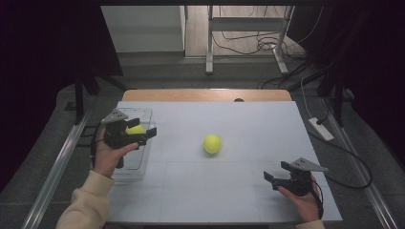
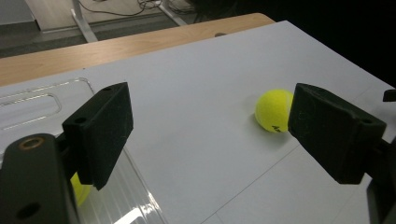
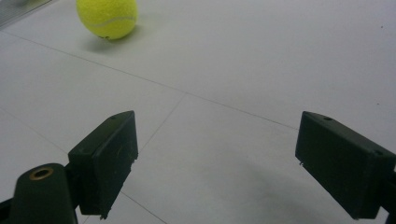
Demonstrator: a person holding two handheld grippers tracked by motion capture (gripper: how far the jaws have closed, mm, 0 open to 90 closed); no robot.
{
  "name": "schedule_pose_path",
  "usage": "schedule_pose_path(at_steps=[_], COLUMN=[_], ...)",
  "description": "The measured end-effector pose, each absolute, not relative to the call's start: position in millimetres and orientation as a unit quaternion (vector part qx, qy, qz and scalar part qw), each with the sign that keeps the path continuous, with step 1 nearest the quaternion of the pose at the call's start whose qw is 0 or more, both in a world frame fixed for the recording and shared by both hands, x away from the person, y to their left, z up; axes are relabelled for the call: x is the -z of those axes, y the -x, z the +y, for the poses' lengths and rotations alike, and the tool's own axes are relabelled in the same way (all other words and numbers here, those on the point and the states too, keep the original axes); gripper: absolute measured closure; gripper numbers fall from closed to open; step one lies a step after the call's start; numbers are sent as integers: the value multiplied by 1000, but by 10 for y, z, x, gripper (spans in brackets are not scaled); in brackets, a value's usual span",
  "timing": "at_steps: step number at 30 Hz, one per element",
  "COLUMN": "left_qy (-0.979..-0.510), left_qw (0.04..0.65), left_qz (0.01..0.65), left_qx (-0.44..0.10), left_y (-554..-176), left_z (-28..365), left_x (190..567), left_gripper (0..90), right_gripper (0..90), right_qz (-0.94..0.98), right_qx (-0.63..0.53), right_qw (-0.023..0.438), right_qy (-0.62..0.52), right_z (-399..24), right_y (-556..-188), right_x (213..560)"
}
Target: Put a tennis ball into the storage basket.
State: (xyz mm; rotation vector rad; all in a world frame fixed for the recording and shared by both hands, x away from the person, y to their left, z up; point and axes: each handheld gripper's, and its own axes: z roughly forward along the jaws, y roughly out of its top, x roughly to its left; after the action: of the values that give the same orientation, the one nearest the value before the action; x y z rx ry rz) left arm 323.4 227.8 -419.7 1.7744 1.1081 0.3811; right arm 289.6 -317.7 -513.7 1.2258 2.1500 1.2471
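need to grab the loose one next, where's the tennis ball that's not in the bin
In the high view the tennis ball lies alone on the white table, near its middle, right of the clear bin and left gripper.

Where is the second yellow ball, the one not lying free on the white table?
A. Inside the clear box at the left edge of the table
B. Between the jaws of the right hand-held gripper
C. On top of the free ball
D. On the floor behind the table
A: a yellow ball lies inside the clear box, under the open left hand-held gripper, while the other ball sits mid-table.
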Motion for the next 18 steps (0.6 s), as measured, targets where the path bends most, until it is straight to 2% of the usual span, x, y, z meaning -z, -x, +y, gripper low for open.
schedule_pose_path(at_steps=[18], left_qy=[-742], left_qw=[491], left_qz=[434], left_qx=[-141], left_y=[-3304], left_z=[2010], left_x=[4190], left_gripper=[147], right_gripper=[130], right_qz=[760], right_qx=[-446], right_qw=[181], right_qy=[-436], right_z=[-3156], right_y=[-2937], right_x=[5139])
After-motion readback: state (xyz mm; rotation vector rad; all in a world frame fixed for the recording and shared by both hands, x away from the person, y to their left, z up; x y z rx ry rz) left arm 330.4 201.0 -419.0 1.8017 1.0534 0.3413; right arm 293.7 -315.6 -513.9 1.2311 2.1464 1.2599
